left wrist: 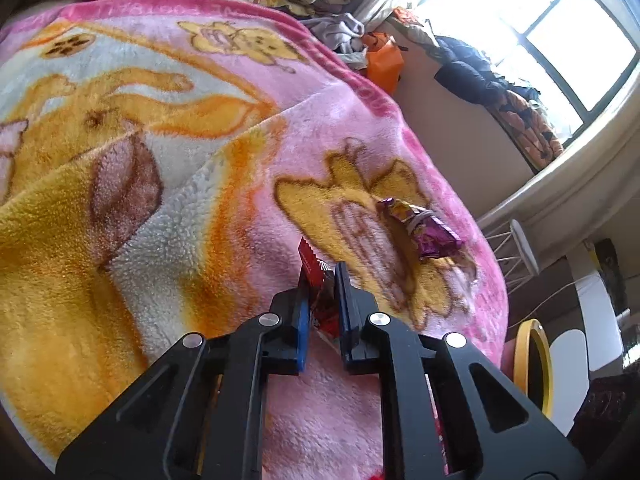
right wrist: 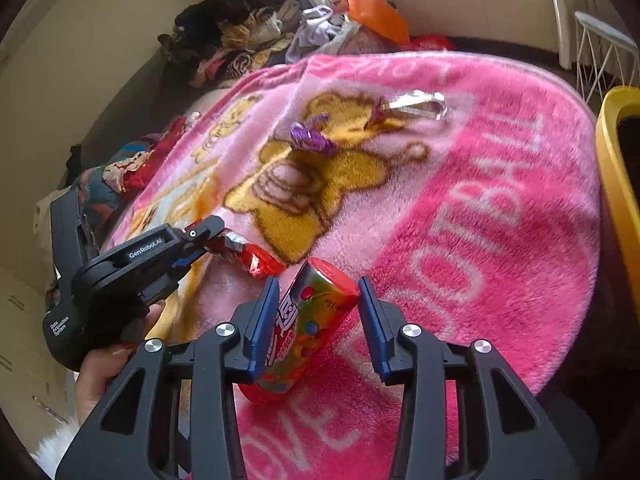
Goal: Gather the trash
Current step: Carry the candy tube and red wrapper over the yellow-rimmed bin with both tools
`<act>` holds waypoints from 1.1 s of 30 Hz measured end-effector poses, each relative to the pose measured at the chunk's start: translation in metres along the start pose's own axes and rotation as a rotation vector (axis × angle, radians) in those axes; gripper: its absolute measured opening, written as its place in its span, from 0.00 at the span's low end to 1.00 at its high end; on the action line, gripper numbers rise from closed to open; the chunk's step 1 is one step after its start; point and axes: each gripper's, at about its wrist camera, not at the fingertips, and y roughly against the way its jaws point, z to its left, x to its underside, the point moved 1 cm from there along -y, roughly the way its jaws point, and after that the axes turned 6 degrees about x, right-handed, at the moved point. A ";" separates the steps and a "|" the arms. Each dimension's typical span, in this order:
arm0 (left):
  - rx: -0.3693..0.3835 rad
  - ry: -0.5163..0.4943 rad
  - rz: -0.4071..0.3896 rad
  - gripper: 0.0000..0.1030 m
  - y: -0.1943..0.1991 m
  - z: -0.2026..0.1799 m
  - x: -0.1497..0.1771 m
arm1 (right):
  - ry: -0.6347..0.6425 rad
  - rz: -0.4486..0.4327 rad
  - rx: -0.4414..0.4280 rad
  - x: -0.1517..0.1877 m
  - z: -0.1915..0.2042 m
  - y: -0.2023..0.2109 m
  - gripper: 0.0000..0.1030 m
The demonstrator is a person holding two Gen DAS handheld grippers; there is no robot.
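My left gripper (left wrist: 322, 280) is shut on a red foil wrapper (left wrist: 316, 280) just above the pink cartoon blanket (left wrist: 160, 140); in the right wrist view the same gripper (right wrist: 208, 236) holds that red wrapper (right wrist: 250, 258). My right gripper (right wrist: 318, 292) is open, its jaws on either side of a colourful candy tube (right wrist: 304, 328) lying on the blanket (right wrist: 460, 200). A purple wrapper (left wrist: 420, 226) lies further on; it also shows in the right wrist view (right wrist: 310, 138). A clear plastic wrapper (right wrist: 416, 106) lies beyond it.
A yellow bin (right wrist: 618, 184) stands at the bed's right edge, also seen in the left wrist view (left wrist: 534, 364). Piled clothes (right wrist: 256, 36) and an orange bag (right wrist: 376, 12) lie at the bed's far end. A white wire stand (right wrist: 604, 60) is near the window wall.
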 end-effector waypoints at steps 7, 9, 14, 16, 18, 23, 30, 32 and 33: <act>0.056 -0.089 -0.028 0.05 0.018 -0.030 0.002 | 0.075 -0.099 0.049 -0.006 0.002 0.025 0.34; 0.071 -0.112 -0.031 0.05 0.021 -0.040 0.003 | 0.091 -0.126 0.065 -0.008 0.002 0.031 0.34; 0.103 -0.173 -0.041 0.05 0.028 -0.067 0.007 | 0.105 -0.182 0.097 -0.015 -0.003 0.046 0.34; 0.116 -0.199 -0.046 0.05 0.031 -0.078 0.009 | 0.106 -0.202 0.105 -0.017 -0.006 0.052 0.33; 0.124 -0.227 -0.052 0.05 0.034 -0.088 0.011 | 0.101 -0.222 0.112 -0.019 -0.011 0.060 0.33; 0.152 -0.268 -0.051 0.05 0.037 -0.106 0.017 | 0.087 -0.260 0.131 -0.022 -0.021 0.073 0.33; 0.179 -0.316 -0.056 0.05 0.043 -0.126 0.023 | 0.065 -0.303 0.152 -0.027 -0.034 0.090 0.33; 0.188 -0.328 -0.058 0.05 0.045 -0.132 0.025 | 0.055 -0.317 0.161 -0.027 -0.039 0.097 0.33; 0.192 -0.337 -0.058 0.05 0.045 -0.136 0.026 | 0.049 -0.324 0.163 -0.027 -0.042 0.100 0.33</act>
